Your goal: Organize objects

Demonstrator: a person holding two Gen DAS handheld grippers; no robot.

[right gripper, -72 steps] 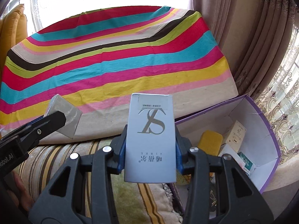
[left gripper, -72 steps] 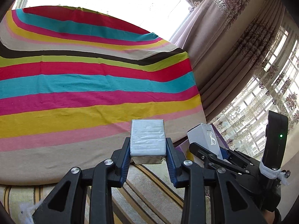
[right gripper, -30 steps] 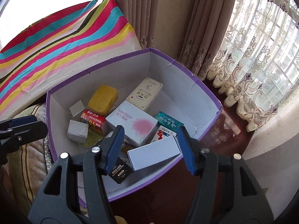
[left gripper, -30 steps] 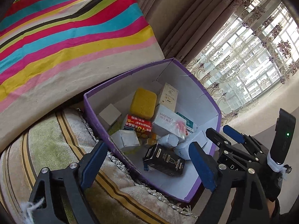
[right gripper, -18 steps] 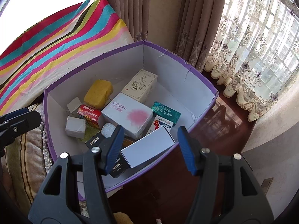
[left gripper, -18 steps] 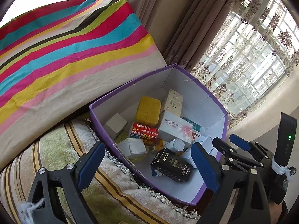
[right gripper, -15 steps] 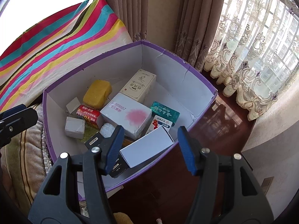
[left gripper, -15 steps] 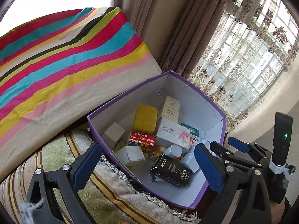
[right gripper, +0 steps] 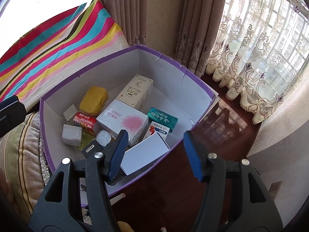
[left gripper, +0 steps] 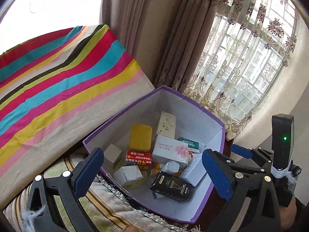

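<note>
Boxes are what I am tidying, and the two I was carrying over the striped cloth a moment ago are now lying inside the purple storage box: the plain white carton is leaning against its near wall, and the small grey-white packet is sitting by the red pack. My left gripper and right gripper are both hanging above the box with jaws spread wide and gripping nothing, and I am drawing them back. I am judging this pair delivered, so I am free to go looking for whatever remains outside.
</note>
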